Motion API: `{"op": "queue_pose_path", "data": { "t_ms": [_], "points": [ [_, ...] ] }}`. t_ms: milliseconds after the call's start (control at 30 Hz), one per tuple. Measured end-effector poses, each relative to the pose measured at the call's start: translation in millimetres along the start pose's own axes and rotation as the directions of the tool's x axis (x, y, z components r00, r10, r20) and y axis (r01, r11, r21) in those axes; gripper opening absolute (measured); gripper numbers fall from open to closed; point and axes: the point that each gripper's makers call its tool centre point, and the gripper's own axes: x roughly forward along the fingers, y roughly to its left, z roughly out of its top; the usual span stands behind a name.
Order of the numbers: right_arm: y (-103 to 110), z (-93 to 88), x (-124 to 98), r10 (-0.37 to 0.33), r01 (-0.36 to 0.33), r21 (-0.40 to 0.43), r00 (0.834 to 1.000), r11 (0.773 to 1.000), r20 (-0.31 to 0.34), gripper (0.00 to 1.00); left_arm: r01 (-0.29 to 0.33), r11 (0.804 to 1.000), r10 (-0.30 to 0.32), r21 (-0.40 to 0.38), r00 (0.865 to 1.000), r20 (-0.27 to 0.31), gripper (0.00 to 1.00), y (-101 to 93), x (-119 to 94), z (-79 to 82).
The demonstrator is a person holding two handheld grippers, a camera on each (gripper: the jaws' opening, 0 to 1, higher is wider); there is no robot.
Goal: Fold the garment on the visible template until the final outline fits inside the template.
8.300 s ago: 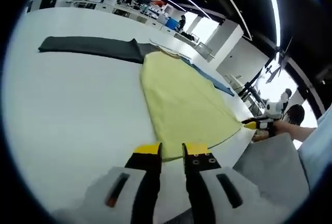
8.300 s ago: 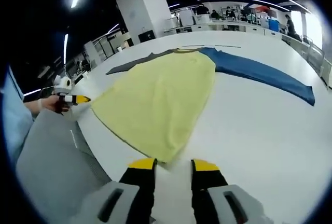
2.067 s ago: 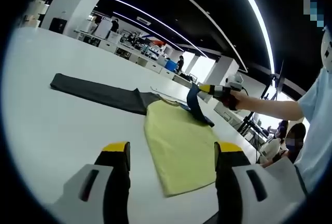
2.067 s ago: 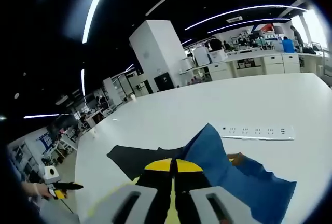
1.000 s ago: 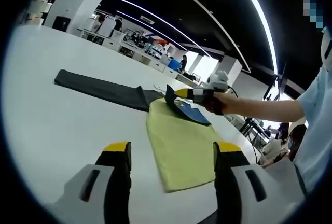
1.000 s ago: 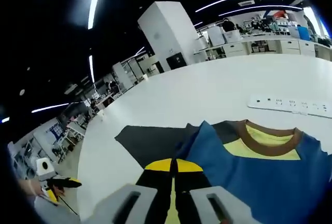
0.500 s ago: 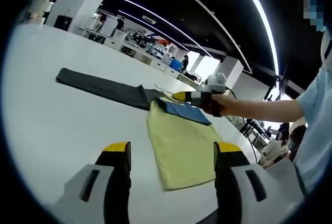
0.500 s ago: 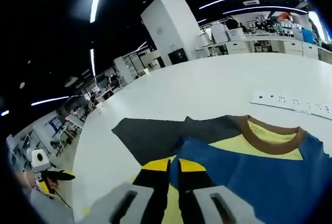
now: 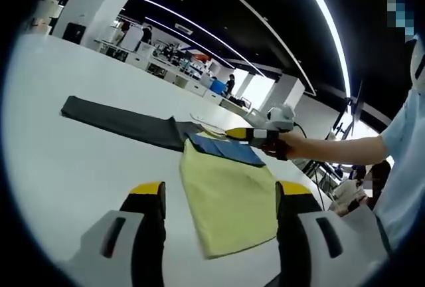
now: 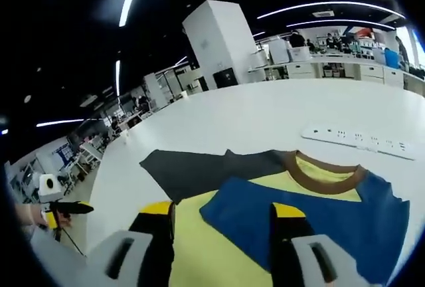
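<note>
The garment lies flat on the white table. It has a yellow body, a brown collar, a dark grey sleeve stretched out to the left, and a blue sleeve folded across the chest. My right gripper is open just above the blue sleeve, holding nothing. In the left gripper view it hovers over the collar end, held by a hand. My left gripper is wide open and empty, above the near hem of the yellow body.
A white power strip lies on the table beyond the collar. The person's light sleeve fills the right side. Desks and a white pillar stand far behind. My left gripper sits at the table's near left edge.
My right gripper has let go of the blue sleeve and opened. The sleeve, carried over the body earlier, now lies folded across the chest. The left gripper stays open.
</note>
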Motion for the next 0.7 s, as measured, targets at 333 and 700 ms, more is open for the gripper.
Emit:
{"op": "queue_pose_path", "data": {
  "t_ms": [333,700],
  "points": [
    [-2,-4.3,-36,-0.017,0.016,0.008,1.000,1.000,0.020,0.71,0.051,0.998,-0.051,-0.020,0.999,0.007,0.59,-8.6,18,15.1],
    [-14,-11.2,-80,-0.054,0.051,0.058,0.997,0.997,0.061,0.62,0.125,0.992,-0.125,0.007,0.989,0.075,0.24,-20.7,32,37.3]
  ]
}}
